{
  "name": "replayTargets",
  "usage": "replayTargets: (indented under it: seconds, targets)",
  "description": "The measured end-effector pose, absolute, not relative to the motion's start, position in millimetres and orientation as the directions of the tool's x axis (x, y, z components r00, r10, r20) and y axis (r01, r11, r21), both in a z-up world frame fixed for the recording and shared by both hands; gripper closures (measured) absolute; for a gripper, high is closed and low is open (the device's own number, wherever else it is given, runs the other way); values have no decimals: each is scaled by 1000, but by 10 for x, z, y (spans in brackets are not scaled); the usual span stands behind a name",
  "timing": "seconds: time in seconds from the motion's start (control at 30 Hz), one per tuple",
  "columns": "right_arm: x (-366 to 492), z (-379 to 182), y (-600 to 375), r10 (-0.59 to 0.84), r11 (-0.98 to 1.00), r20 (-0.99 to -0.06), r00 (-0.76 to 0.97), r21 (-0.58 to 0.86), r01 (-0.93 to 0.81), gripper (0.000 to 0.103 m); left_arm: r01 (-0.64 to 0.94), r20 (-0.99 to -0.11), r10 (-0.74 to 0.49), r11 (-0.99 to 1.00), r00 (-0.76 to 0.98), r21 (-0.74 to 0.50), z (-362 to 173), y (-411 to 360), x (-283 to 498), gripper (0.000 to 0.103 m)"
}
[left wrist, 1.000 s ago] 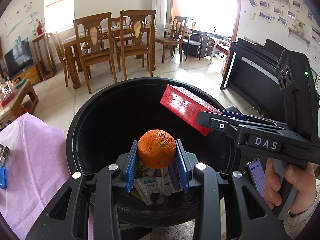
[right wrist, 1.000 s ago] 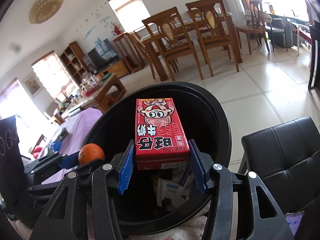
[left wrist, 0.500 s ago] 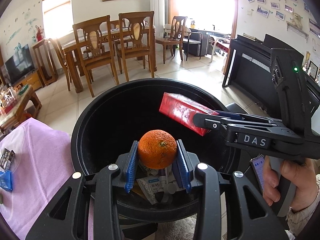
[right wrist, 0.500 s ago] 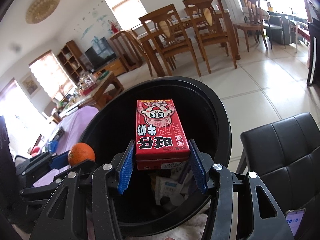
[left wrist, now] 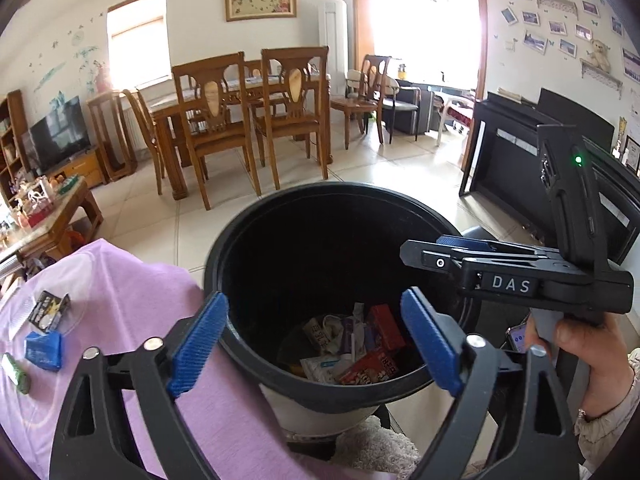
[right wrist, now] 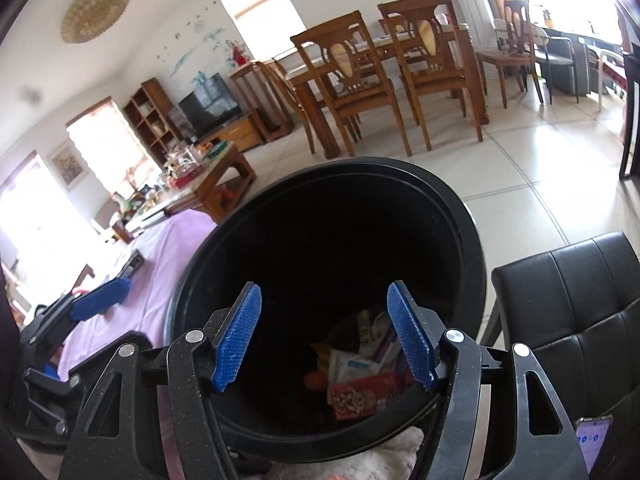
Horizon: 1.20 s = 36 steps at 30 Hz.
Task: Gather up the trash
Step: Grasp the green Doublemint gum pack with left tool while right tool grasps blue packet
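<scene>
A black round trash bin (left wrist: 332, 194) stands below both grippers. My left gripper (left wrist: 313, 298) is over its near rim, its jaws opening wide with nothing between them. My right gripper (right wrist: 324, 287) is also over the bin (right wrist: 360, 164), its jaws opening and empty. In the left wrist view it reaches in from the right (left wrist: 420, 252), held by a person's hand (left wrist: 592, 352). At the bottom of the bin lie a red carton (left wrist: 384, 326), an orange (right wrist: 316, 380), a red snack box (right wrist: 360, 394) and white wrappers.
A purple-covered table (left wrist: 100, 280) left of the bin carries a blue packet (left wrist: 42, 350), a dark packet (left wrist: 50, 308) and a green item (left wrist: 16, 374). A black padded chair (right wrist: 568, 308) stands right of the bin, and wooden dining chairs (left wrist: 216, 128) further off.
Both grippers opened. The orange left the left gripper and the red carton left the right one; both now lie in the bin. The left gripper drew back and up.
</scene>
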State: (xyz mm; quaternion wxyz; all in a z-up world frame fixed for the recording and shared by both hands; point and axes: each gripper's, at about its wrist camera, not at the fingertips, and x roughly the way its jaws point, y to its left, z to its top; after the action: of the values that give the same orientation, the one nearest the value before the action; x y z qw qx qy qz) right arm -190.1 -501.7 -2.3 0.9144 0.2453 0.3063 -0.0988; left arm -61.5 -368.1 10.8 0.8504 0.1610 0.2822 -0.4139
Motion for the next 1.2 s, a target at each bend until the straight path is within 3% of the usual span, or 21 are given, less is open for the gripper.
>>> replayTargets:
  seconds: [0.13,0.47,0.8,1.07,1.2]
  targets:
    - [-1833,65,-4836,-26,875,-599,800,374,308,23,773,-605,-610,634,512,15,158,-3428,-546,14]
    - [-1380,243,-4066,45,925,-594,803,328,190,23,645,-592,-553,761,586,-71,248,-2445,-110,14]
    - [-565,312,-2950,165,972,-628,761,234,-17,23,323,-633,-394,918,666,-232,144,-936,780,14]
    - [235,197,-2078,193,977,-709,678,74,-200,28,254,-721,-358,933,594,-254,-112,-697,1426,15]
    - [548,75,-1828,188,964,-745,640,15,-265,28,234,-752,-348,937,559,-260,-216,-733,1554,23]
